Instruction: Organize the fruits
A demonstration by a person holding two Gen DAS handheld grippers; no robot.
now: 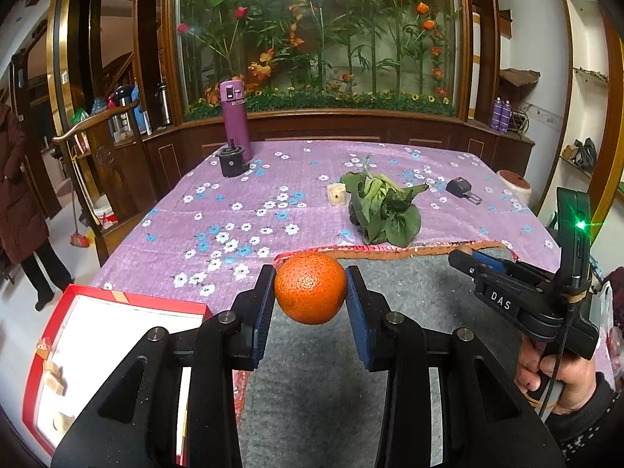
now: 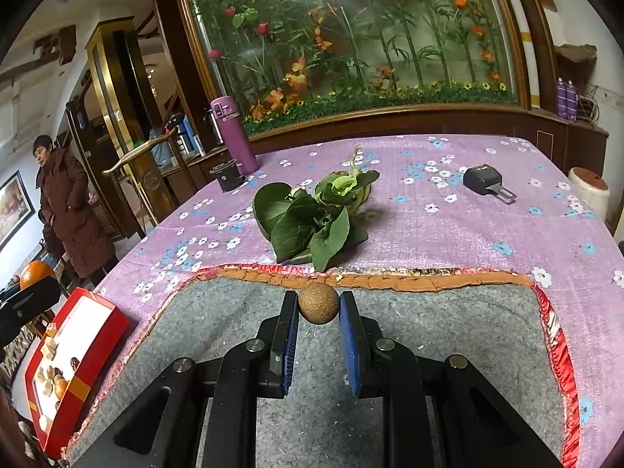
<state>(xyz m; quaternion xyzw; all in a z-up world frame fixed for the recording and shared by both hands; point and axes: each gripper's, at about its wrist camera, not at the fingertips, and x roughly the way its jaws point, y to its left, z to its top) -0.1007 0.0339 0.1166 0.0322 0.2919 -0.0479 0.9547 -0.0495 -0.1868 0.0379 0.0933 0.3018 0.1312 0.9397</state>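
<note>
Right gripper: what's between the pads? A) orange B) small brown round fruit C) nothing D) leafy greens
B: the right gripper is shut on a small brown fruit pinched between its blue pads; the orange is in the left gripper, and the greens lie on the cloth beyond.

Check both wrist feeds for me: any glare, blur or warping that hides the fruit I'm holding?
Left wrist view: the orange in the left gripper is sharp; a blown-out light tops the glass display; a green LED flares on the right gripper. Right wrist view: the small brown fruit is crisp; same overhead glare; the fisheye bends the table edges. Neither fruit is hidden.
</note>
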